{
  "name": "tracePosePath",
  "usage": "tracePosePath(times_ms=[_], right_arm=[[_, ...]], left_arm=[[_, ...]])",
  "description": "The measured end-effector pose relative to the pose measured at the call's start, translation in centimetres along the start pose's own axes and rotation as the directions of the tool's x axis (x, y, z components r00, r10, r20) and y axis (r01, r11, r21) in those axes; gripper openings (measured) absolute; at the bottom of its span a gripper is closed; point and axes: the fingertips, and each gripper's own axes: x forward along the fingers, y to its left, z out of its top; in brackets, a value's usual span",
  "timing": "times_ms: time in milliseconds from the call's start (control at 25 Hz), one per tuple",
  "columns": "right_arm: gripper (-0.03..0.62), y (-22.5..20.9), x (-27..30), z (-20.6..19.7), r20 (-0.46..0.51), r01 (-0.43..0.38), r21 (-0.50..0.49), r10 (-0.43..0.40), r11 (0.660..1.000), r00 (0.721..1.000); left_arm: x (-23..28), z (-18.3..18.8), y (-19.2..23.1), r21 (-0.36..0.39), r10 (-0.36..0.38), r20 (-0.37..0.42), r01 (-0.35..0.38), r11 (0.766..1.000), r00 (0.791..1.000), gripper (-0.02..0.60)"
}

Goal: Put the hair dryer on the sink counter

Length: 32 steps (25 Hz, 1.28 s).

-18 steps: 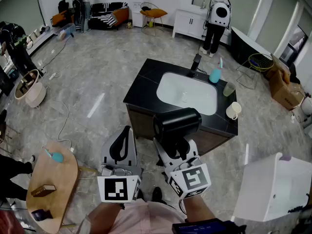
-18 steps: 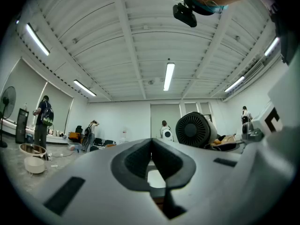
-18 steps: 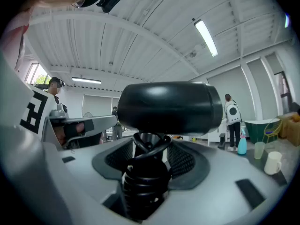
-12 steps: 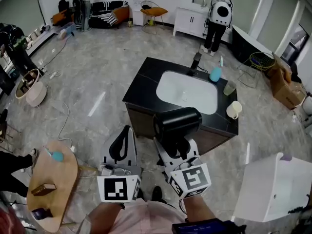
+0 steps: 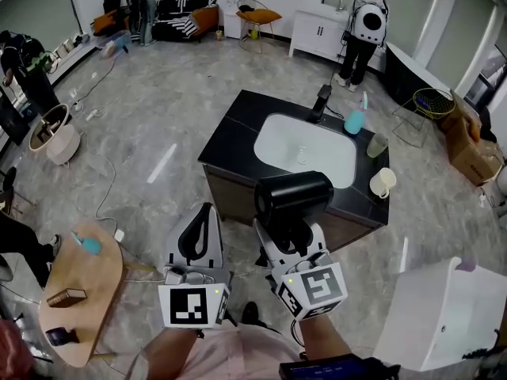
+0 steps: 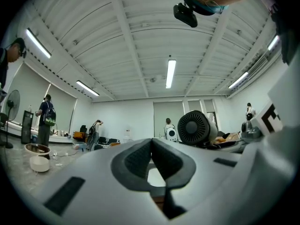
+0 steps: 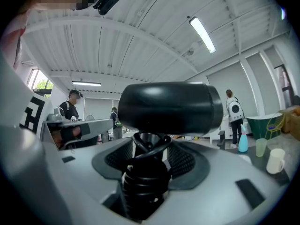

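Right gripper [image 5: 287,234]: jaws clamped on the black handle of the hair dryer [image 5: 291,198] – in the right gripper view the ribbed pads sit on either side of the handle, with the coiled cord end [image 7: 143,172] lying between them nearer the camera.
Hair dryer: held upright by its handle, the black barrel [image 7: 168,108] lying crosswise above the jaws; it is in the air, not resting on anything.
Hair dryer's place: in the head view the barrel shows in front of the near edge of the sink counter [image 5: 234,137], on the person's side of the white basin [image 5: 305,150].
Left gripper [image 5: 200,232]: jaws pressed together with nothing between them – the left gripper view shows the two dark pads [image 6: 140,157] meeting along one line.
Left gripper's place: just beside the right one, over the floor short of the counter.
Marker cubes: one on each gripper, close to the person's body, left [image 5: 194,305] and right [image 5: 311,289].
On the counter: a black faucet [image 5: 319,104] behind the basin, a blue bottle [image 5: 354,121] and a pale tumbler [image 5: 376,145] at the far right side, a white mug [image 5: 382,182] at the near right corner.
Around: a wooden table [image 5: 87,291] at lower left with small items on it, a white box [image 5: 444,307] at lower right, a person with a white backpack [image 5: 364,22] standing at a white cabinet beyond the counter.
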Motion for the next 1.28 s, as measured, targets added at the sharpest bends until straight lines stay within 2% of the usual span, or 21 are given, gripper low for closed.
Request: tracePosePath(times_ms=[200, 520, 960, 1280], right_arm=[[0.238, -1.0, 1.5, -0.3, -0.013, -0.019, -0.005, 0.019, 1.000, 1.000], [0.239, -2.1, 7.0, -1.8, -0.043, -0.026, -0.023, 0.025, 0.999, 0.999], [0.239, -5.1, 23.8, -5.0, -0.101, -0.011, -0.033, 0.008, 0.999, 0.995], [0.239, -8.0, 33.2, -1.4, -0.088, 0.048, -0.040, -0.051, 0.998, 0.995]], left_arm=[[0.6, -0.9, 0.7, 0.008, 0.033, -0.020, -0.033, 0.999, 0.999, 0.009], [4.7, -3.3, 4.9, -0.008, 0.068, -0.019, -0.069, 0.998, 0.997, 0.009], [18.6, -9.7, 15.4, -0.033, 0.032, -0.057, -0.034, 0.999, 0.998, 0.009], [28.7, -8.5, 20.6, -0.028, -0.027, -0.032, 0.026, 0.999, 0.999, 0.009]])
